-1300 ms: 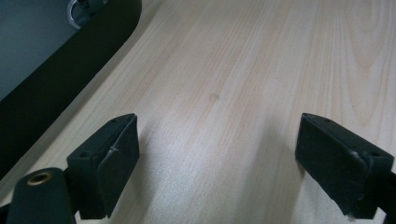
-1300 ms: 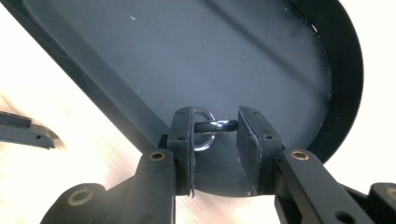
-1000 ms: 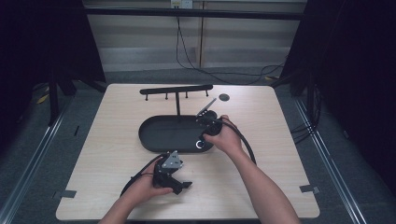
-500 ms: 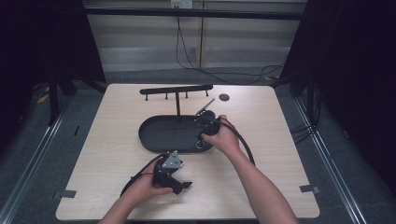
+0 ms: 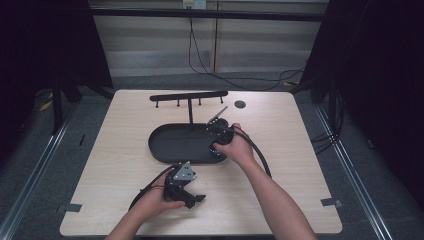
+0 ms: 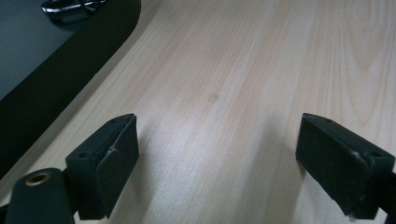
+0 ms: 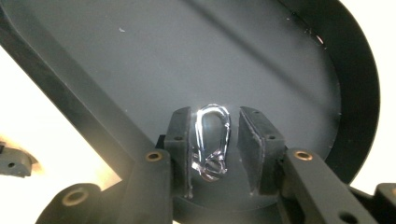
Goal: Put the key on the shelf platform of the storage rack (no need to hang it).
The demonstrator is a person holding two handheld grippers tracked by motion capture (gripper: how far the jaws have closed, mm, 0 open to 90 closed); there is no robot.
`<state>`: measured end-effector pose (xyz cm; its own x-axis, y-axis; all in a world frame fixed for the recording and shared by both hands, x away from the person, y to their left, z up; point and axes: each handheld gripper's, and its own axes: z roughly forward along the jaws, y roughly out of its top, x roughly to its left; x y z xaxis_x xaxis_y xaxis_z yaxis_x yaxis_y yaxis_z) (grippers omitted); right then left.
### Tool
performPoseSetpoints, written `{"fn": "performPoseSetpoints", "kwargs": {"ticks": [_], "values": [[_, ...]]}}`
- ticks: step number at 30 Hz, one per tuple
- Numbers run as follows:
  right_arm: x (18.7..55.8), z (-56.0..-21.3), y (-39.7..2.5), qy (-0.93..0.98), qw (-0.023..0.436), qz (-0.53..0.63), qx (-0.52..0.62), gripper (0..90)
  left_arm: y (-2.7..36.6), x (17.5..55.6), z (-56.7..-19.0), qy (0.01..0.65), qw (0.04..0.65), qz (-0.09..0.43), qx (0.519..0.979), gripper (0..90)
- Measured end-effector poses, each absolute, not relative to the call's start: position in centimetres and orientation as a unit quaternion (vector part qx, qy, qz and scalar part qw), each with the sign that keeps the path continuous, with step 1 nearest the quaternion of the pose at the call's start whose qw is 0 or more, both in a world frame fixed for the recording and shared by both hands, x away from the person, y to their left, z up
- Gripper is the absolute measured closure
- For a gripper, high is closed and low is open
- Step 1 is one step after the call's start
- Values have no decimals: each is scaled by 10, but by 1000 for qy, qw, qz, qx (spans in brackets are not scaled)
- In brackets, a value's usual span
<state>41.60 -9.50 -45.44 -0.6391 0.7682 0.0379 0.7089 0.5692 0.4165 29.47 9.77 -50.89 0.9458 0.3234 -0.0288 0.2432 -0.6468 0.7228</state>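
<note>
Right gripper view: our right gripper [image 7: 212,144] has its jaws bracketing a silver carabiner [image 7: 212,140] in the black tray [image 7: 280,60], not clearly clamped; lifting remains. Left gripper [image 6: 217,158] sits spread wide, empty.

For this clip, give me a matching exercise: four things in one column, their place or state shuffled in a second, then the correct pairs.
Things:
1. left claw
2. right claw
3. silver carabiner
4. black hook rack

Places or states:
A. stands at the far side of the table, beyond the oval black tray
B. lies on the tray floor between two jaw pads
C. jaws wide apart over bare wood beside the tray
D. jaws narrowed around a small metal clip inside the tray

Pairs: 1-C, 2-D, 3-B, 4-A
</note>
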Motion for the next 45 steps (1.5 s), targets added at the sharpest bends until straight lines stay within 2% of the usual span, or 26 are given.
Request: {"fn": "performPoseSetpoints", "kwargs": {"ticks": [12, 14, 26, 45], "values": [[413, -449, -102, 883, 80, 201, 417, 509, 98, 295, -509, 156, 390, 52, 906, 129], [412, -447, -103, 881, 71, 200, 422, 454, 98, 295, -509, 156, 391, 52, 906, 129], [403, -436, -110, 882, 60, 211, 417, 330, 98, 295, -509, 156, 393, 51, 905, 129], [389, -426, -123, 891, 55, 201, 403, 281, 98, 295, -509, 156, 393, 51, 905, 129]]}}
